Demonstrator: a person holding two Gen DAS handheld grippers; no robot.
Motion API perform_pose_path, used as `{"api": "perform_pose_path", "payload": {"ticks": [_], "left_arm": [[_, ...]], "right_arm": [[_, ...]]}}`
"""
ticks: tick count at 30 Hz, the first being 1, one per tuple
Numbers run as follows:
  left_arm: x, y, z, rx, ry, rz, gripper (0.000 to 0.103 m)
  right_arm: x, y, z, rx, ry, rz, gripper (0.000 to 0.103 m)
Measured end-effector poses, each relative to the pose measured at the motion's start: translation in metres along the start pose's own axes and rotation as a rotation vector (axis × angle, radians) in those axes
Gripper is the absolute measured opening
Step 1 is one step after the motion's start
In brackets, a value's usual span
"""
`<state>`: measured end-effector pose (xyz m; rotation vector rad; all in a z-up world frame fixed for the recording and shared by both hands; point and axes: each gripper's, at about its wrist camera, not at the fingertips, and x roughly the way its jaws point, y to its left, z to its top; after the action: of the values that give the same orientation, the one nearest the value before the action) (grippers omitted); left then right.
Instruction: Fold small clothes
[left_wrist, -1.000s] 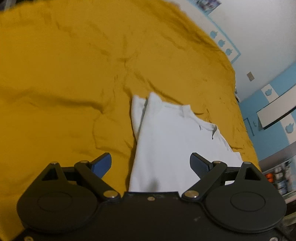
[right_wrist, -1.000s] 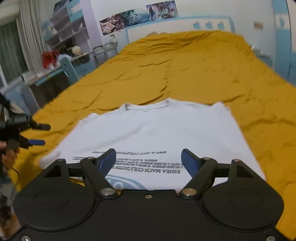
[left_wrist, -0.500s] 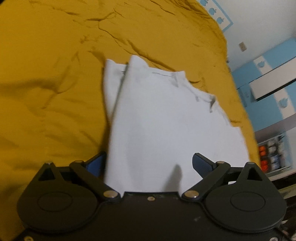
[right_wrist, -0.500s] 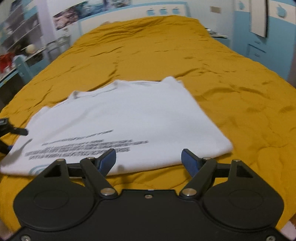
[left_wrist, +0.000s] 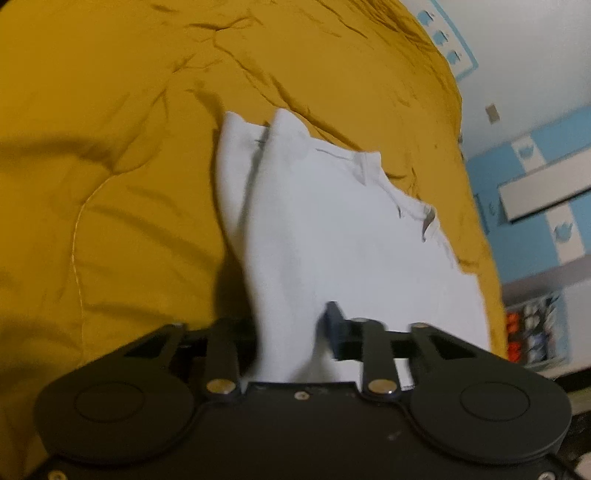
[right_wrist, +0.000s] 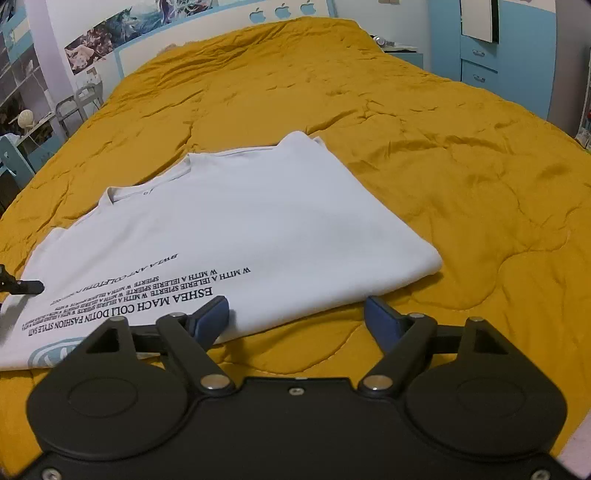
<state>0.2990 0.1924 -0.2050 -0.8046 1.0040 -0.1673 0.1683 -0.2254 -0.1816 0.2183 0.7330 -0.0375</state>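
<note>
In the left wrist view the left gripper (left_wrist: 291, 328) has just been closing on the white T-shirt (left_wrist: 332, 236), and bunched cloth hides its left blue pad. The shirt's near hem vanishes behind the gripper body. In the right wrist view the printed logo (right_wrist: 48, 354), left of the right gripper (right_wrist: 295, 317), is half hidden by that gripper's body.

White T-shirt (right_wrist: 236, 229) carried black print, seen upside down, largest line read "ESHEA MACH COLI DOTIN FASHION STYLE SAITI" (spelling uncertain), next line "W MITH A IELERIE SPIERTE", smaller lines were illegible.
</note>
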Motion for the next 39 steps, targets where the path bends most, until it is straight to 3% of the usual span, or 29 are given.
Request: {"api": "perform_pose_path", "payload": {"ticks": [9,16,20,25,28,30,34,36,39], "left_arm": [[-0.018,-0.044,0.005,0.023,-0.052,-0.017,0.012],[-0.014,-0.129,0.009,0.118,-0.047,-0.077,0.012],[0.014,-0.191,0.008,0.173,-0.014,-0.125,0.012],[0.081,-0.269,-0.008,0.213,0.08,-0.184,0.012],[0.126,-0.299,-0.024,0.172,0.175,-0.228,0.02],[0.143,-0.311,-0.031,0.14,0.228,-0.262,0.026],[0.121,-0.314,-0.035,0.161,0.186,-0.35,0.027],[0.099,-0.305,-0.032,0.178,0.13,-0.334,0.036],[0.057,-0.274,-0.033,0.227,0.032,-0.269,0.038]], "right_arm": [[-0.007,-0.012,0.004,0.05,-0.016,0.019,0.082],[-0.02,-0.043,0.015,0.099,-0.053,0.002,0.082],[-0.025,-0.062,0.022,0.125,-0.068,-0.001,0.082],[-0.034,-0.089,0.027,0.161,-0.101,-0.026,0.082],[-0.037,-0.104,0.028,0.194,-0.109,-0.042,0.082],[-0.038,-0.11,0.03,0.197,-0.105,-0.051,0.082],[-0.047,-0.108,0.034,0.163,-0.138,-0.031,0.082],[-0.049,-0.105,0.036,0.151,-0.163,0.015,0.082],[-0.046,-0.095,0.038,0.153,-0.141,0.135,0.082]]}}
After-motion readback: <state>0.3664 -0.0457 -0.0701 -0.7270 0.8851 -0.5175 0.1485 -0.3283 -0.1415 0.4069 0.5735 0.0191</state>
